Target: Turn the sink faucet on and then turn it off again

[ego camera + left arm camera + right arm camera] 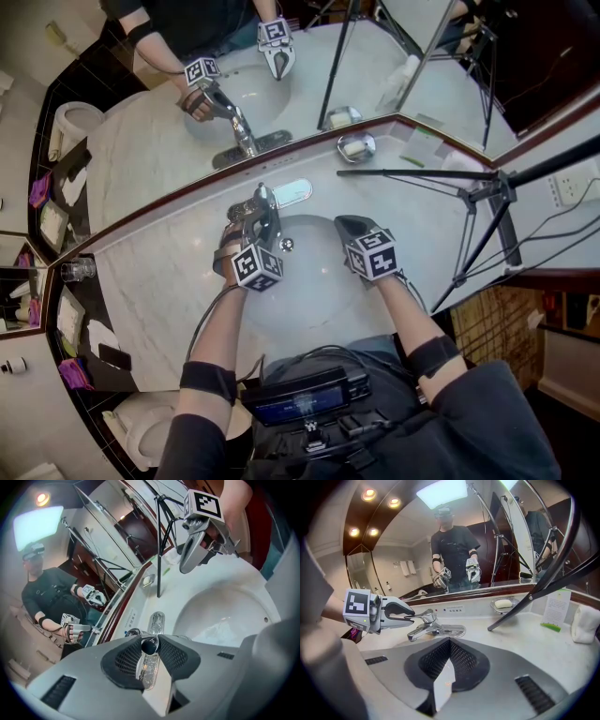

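Observation:
The chrome faucet [265, 208] stands at the back of the white basin [309, 281]. My left gripper [251, 223] reaches it from the left. In the left gripper view its pads [126, 660] press on both sides of the faucet lever [148, 665], whose dark tip shows between them. The right gripper view shows the same grip from the side, one finger [401, 605] above the lever [425, 617] and one below. My right gripper [349, 225] hangs over the basin's right side, shut and holding nothing, pads together [450, 643]. No stream shows at the spout [411, 637].
A black tripod [487, 197] stands on the counter at the right, one leg [534, 597] slanting across. A soap dish [356, 147] sits by the mirror, a folded card [557, 609] and a white cloth [585, 625] farther right. A glass [80, 270] stands at the counter's left end.

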Available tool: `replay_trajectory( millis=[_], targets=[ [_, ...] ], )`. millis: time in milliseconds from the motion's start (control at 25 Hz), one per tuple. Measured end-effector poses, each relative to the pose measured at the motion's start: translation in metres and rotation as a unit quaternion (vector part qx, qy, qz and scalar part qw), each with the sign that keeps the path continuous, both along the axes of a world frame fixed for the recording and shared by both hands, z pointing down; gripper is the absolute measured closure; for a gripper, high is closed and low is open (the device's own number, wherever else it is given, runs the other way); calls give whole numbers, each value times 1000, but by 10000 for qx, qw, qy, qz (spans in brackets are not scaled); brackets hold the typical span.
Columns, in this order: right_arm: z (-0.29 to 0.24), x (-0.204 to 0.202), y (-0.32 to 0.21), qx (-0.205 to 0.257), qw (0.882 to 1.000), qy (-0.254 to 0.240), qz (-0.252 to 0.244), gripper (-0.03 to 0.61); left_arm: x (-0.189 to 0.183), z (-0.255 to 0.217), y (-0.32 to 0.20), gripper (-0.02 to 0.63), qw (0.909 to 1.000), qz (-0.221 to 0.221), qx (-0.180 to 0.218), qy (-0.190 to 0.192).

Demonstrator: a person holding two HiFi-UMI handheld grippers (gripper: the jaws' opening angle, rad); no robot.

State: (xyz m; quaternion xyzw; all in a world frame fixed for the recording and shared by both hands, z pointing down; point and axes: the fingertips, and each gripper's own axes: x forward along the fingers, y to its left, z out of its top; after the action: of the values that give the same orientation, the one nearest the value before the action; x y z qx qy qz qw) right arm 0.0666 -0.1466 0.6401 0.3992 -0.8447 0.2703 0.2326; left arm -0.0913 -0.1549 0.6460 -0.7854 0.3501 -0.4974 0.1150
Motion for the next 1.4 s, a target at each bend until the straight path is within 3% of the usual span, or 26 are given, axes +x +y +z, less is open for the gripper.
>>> replay_trajectory(
  millis=[440,840,1400],
  targets=[
    [0,-3,-2,9,10000,-37,-25,557,-3,-27,-32,517,9982,-390,-59,453],
    [-3,-10,-3,30,9999,-103,-67,557,-3,-25,-32,518,9974,-353,-302,549],
    [-15,-19,-2,136,9997,-188,-121,557,-12,-34,-4,518,9976,-417,-272,486]
  ],
)
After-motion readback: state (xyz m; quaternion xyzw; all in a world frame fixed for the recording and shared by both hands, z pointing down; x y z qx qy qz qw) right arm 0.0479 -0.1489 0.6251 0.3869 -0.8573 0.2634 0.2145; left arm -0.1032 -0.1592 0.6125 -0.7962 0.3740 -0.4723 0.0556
